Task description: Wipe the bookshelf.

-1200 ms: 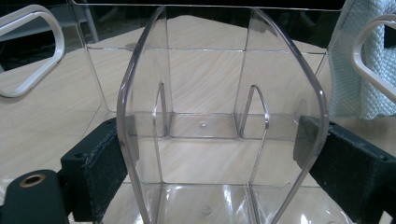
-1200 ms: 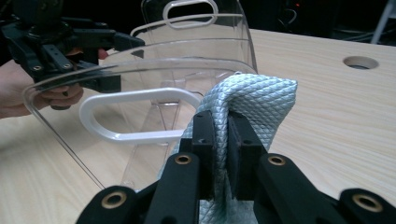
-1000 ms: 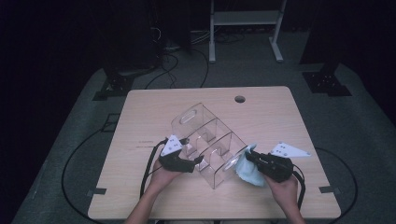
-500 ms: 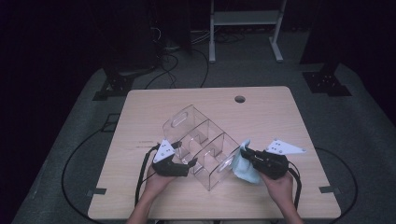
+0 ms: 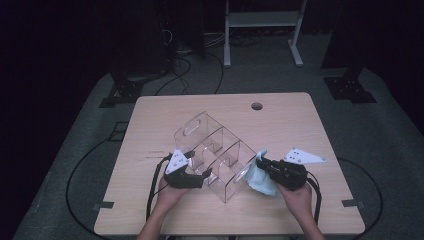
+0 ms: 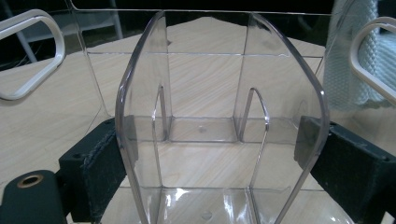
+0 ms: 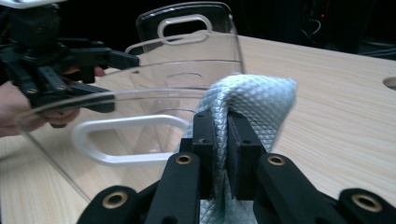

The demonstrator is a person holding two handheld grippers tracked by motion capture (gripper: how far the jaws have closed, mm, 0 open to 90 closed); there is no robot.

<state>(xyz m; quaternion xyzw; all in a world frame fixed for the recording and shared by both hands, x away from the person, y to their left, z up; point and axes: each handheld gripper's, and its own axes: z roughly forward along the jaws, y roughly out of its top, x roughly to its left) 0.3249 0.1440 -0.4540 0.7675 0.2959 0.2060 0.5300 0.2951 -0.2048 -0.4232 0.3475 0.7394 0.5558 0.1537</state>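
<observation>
A clear plastic organizer [image 5: 215,147] with dividers and handle cut-outs sits on the wooden table [image 5: 300,125]. My left gripper [image 5: 207,175] clamps its near-left end. In the left gripper view the two black pads [image 6: 100,168] press on either side of the curved wall [image 6: 219,93]. My right gripper [image 5: 261,163] is shut on a light blue cloth [image 5: 261,181], which it holds against the organizer's right end wall. In the right gripper view the cloth [image 7: 254,100] bunches over the closed jaws [image 7: 222,135], beside the handle cut-out of the organizer [image 7: 187,70]. The left gripper [image 7: 119,81] shows beyond.
A round cable hole [image 5: 257,106] lies near the table's far edge. Bare tabletop stretches behind and to both sides of the organizer. Black cables [image 5: 80,170] loop over the grey floor, and a white rack [image 5: 260,20] stands behind.
The organizer and both grippers have shifted slightly to the left. The right gripper with the cloth has moved a little up along the end wall. Both grips are unchanged.
</observation>
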